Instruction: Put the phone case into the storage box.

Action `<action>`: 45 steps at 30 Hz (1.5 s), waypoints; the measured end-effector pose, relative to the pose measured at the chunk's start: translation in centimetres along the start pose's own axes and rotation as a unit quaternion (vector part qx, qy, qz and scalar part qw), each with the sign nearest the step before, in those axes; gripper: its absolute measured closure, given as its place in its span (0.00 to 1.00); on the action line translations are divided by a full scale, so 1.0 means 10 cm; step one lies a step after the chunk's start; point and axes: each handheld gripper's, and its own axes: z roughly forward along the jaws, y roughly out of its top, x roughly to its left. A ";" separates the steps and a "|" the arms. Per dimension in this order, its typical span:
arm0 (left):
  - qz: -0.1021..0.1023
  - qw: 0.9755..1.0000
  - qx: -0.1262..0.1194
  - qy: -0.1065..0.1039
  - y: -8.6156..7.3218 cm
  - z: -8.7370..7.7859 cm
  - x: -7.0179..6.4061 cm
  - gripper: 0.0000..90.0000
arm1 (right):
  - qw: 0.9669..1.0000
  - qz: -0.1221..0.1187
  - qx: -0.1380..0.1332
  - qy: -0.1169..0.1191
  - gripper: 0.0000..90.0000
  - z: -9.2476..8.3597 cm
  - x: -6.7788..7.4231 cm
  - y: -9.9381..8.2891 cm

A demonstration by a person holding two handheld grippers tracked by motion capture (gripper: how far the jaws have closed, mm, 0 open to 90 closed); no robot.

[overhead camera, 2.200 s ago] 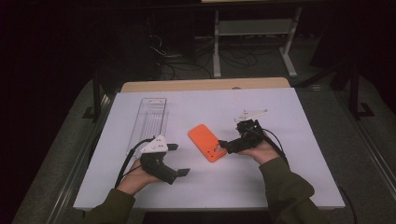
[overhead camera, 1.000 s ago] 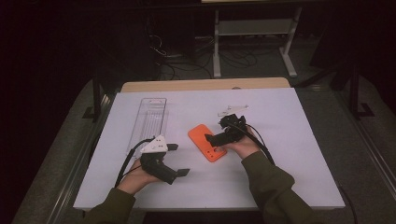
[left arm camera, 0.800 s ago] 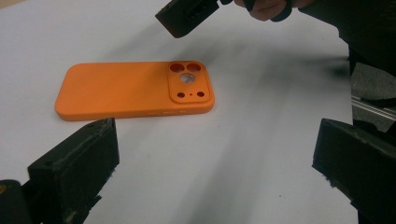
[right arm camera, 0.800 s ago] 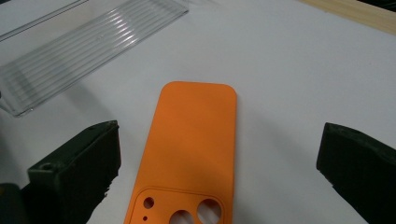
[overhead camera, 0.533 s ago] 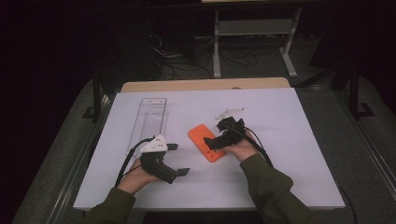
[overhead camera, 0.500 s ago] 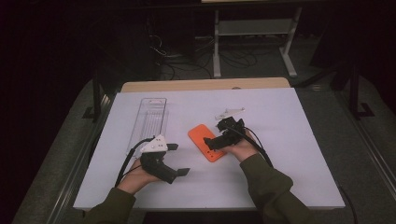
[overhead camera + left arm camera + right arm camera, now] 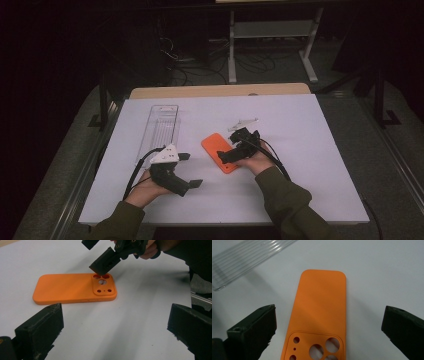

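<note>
An orange phone case (image 7: 219, 151) lies back-up on the white table top (image 7: 310, 150), its camera cut-out at the near end. My right gripper (image 7: 231, 146) hovers over that cut-out end, jaws wide open; in the right gripper view the case (image 7: 322, 312) runs between the right gripper (image 7: 330, 325) jaws. In the left gripper view one of the right gripper's fingers (image 7: 103, 263) hangs just above the cut-out of the case (image 7: 75, 287). My left gripper (image 7: 190, 170) rests to the case's left, open and empty, its jaws (image 7: 117, 330) pointed at the case from a short distance.
A long clear ribbed plastic tray (image 7: 161, 127) lies left of the case toward the back, seen also as the tray (image 7: 249, 260) in the right gripper view. Dark floor, cables and a metal stand (image 7: 270, 30) lie beyond the table.
My right gripper has moved left from beside the case to over its near, cut-out end, staying open. The left gripper and the case have not moved.
</note>
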 end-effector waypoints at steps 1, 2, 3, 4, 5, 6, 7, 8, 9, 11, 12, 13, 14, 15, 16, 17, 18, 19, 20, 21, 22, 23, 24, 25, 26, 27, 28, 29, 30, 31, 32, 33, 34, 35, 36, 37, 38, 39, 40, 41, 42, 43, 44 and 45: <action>0.001 1.000 0.000 0.001 0.00 0.00 0.00 0.00 | 1.000 -0.003 -0.001 0.000 0.00 0.01 0.00 -0.01; 0.001 1.000 -0.001 0.001 0.00 0.00 0.00 0.00 | 1.000 -0.007 0.001 0.000 0.00 0.01 0.00 -0.01; 0.002 1.000 0.000 0.000 0.00 0.00 0.00 0.00 | 1.000 -0.007 0.002 -0.001 0.00 0.02 0.00 -0.02; 0.001 1.000 0.000 0.000 0.00 0.00 0.00 0.00 | 1.000 -0.006 0.004 -0.002 0.00 0.02 0.00 -0.03; 0.001 1.000 0.000 0.000 0.00 0.00 0.00 0.00 | 1.000 -0.005 0.007 -0.002 0.00 0.03 0.01 -0.04; 0.004 1.000 0.002 0.000 0.00 0.00 0.00 0.00 | 1.000 -0.010 0.007 -0.003 0.00 0.03 0.00 -0.05; 0.003 1.000 0.002 -0.001 0.00 0.00 0.00 0.00 | 1.000 -0.001 0.012 -0.002 0.00 0.03 0.01 -0.06; 0.003 1.000 0.002 -0.001 0.00 0.00 0.00 0.00 | 1.000 -0.007 0.011 -0.004 0.00 0.04 0.01 -0.07; 0.002 1.000 0.002 -0.001 0.00 0.00 0.00 0.00 | 1.000 -0.002 0.016 -0.004 0.00 0.05 0.02 -0.08; 0.002 1.000 0.003 -0.002 0.00 0.00 0.00 0.00 | 1.000 -0.006 0.019 -0.005 0.00 0.06 0.03 -0.09; 0.003 1.000 0.004 -0.002 0.00 0.00 0.00 0.00 | 1.000 -0.005 0.021 -0.004 0.00 0.07 0.04 -0.10; 0.004 1.000 0.004 -0.002 0.00 0.00 0.00 0.00 | 1.000 -0.007 0.024 -0.004 0.00 0.08 0.05 -0.11; 0.004 1.000 0.003 -0.002 0.00 0.00 0.00 0.00 | 1.000 -0.006 0.027 -0.002 0.00 0.09 0.06 -0.11; 0.004 1.000 0.002 -0.002 -0.01 0.00 0.00 0.00 | 1.000 -0.012 0.028 -0.004 0.00 0.10 0.06 -0.12; 0.004 1.000 0.002 -0.002 -0.01 0.00 0.00 0.00 | 0.999 -0.008 0.032 -0.002 0.00 0.11 0.07 -0.12; 0.003 1.000 0.002 -0.002 -0.01 0.00 0.00 0.00 | 0.999 -0.010 0.035 -0.003 0.00 0.12 0.08 -0.13; 0.003 1.000 0.001 -0.002 -0.01 0.00 0.00 0.00 | 0.999 -0.011 0.037 -0.003 0.00 0.13 0.08 -0.13; 0.003 1.000 0.002 -0.002 -0.01 0.00 0.00 0.00 | 0.999 -0.012 0.036 -0.003 0.00 0.14 0.09 -0.14; 0.003 1.000 0.002 -0.002 -0.01 0.00 0.00 0.00 | 0.999 -0.011 0.037 -0.004 0.00 0.15 0.09 -0.14; 0.004 1.000 0.002 -0.002 -0.01 0.00 0.00 0.00 | 0.999 -0.015 0.037 -0.005 0.00 0.16 0.09 -0.15; 0.003 1.000 0.002 -0.002 -0.01 0.00 0.00 0.00 | 0.999 -0.012 0.039 -0.006 0.00 0.17 0.09 -0.15; 0.003 1.000 0.001 -0.002 -0.01 0.00 0.00 0.00 | 0.999 -0.014 0.041 -0.008 0.00 0.18 0.09 -0.16; 0.003 1.000 0.001 -0.001 -0.01 0.00 0.00 0.00 | 0.999 -0.014 0.041 -0.010 0.00 0.19 0.09 -0.16; 0.003 1.000 0.001 -0.001 -0.01 0.00 0.00 0.00 | 0.999 -0.017 0.041 -0.010 0.00 0.20 0.09 -0.17; 0.003 1.000 0.001 -0.001 -0.01 0.00 0.00 0.00 | 0.999 -0.014 0.041 -0.011 0.00 0.20 0.10 -0.17; 0.003 1.000 0.001 -0.002 -0.01 0.00 0.00 0.00 | 0.999 -0.024 0.038 -0.012 0.00 0.22 0.09 -0.17; 0.003 1.000 0.002 -0.002 -0.01 0.00 0.00 0.00 | 0.999 -0.019 0.040 -0.012 0.00 0.23 0.10 -0.18; 0.003 1.000 0.001 -0.002 -0.01 0.00 0.00 0.00 | 0.999 -0.020 0.042 -0.012 0.00 0.24 0.11 -0.19; 0.003 1.000 0.001 -0.001 -0.01 0.00 0.00 0.00 | 0.999 -0.016 0.046 -0.012 0.00 0.25 0.12 -0.19; 0.003 1.000 0.001 -0.002 -0.01 0.00 0.00 0.00 | 0.999 -0.015 0.045 -0.010 0.00 0.26 0.12 -0.20; 0.003 1.000 0.001 -0.002 -0.01 0.00 0.00 0.00 | 0.999 -0.016 0.046 -0.012 0.00 0.27 0.12 -0.20; 0.002 1.000 0.001 -0.002 -0.01 0.00 0.00 0.00 | 0.999 -0.016 0.049 -0.013 0.00 0.28 0.13 -0.21; 0.002 1.000 0.001 -0.002 -0.01 0.00 0.00 0.00 | 0.999 -0.020 0.049 -0.013 0.00 0.29 0.12 -0.21; 0.002 1.000 0.001 -0.002 -0.01 0.00 0.00 0.00 | 0.999 -0.020 0.049 -0.013 0.00 0.30 0.12 -0.21; 0.002 1.000 0.001 -0.002 -0.01 0.00 0.00 0.00 | 0.998 -0.019 0.050 -0.012 0.00 0.31 0.12 -0.22; 0.002 1.000 0.001 -0.002 -0.01 0.00 0.00 0.00 | 0.998 -0.018 0.052 -0.014 0.00 0.32 0.13 -0.22; 0.002 1.000 0.000 -0.002 -0.01 0.00 0.00 0.00 | 0.998 -0.018 0.053 -0.014 0.00 0.32 0.13 -0.22; 0.001 1.000 0.000 -0.002 -0.01 0.00 0.00 0.00 | 0.998 -0.021 0.054 -0.014 0.00 0.34 0.13 -0.23; 0.001 1.000 0.000 -0.002 -0.01 0.00 0.00 0.00 | 0.998 -0.021 0.055 -0.016 0.00 0.34 0.13 -0.23; 0.001 1.000 0.000 -0.002 -0.01 0.00 0.00 0.00 | 0.998 -0.020 0.054 -0.016 0.02 0.35 0.14 -0.23; 0.001 1.000 0.000 -0.002 -0.01 0.00 0.00 0.00 | 0.998 -0.023 0.051 -0.016 0.03 0.35 0.14 -0.23; 0.001 1.000 0.000 -0.002 -0.01 0.00 0.00 0.00 | 0.998 -0.023 0.050 -0.016 0.03 0.35 0.14 -0.23; 0.000 1.000 0.001 -0.002 -0.01 0.00 0.00 0.00 | 0.998 -0.023 0.050 -0.016 0.04 0.35 0.14 -0.23; 0.000 1.000 0.000 -0.002 -0.01 0.00 0.00 0.00 | 0.998 -0.022 0.049 -0.016 0.04 0.35 0.14 -0.23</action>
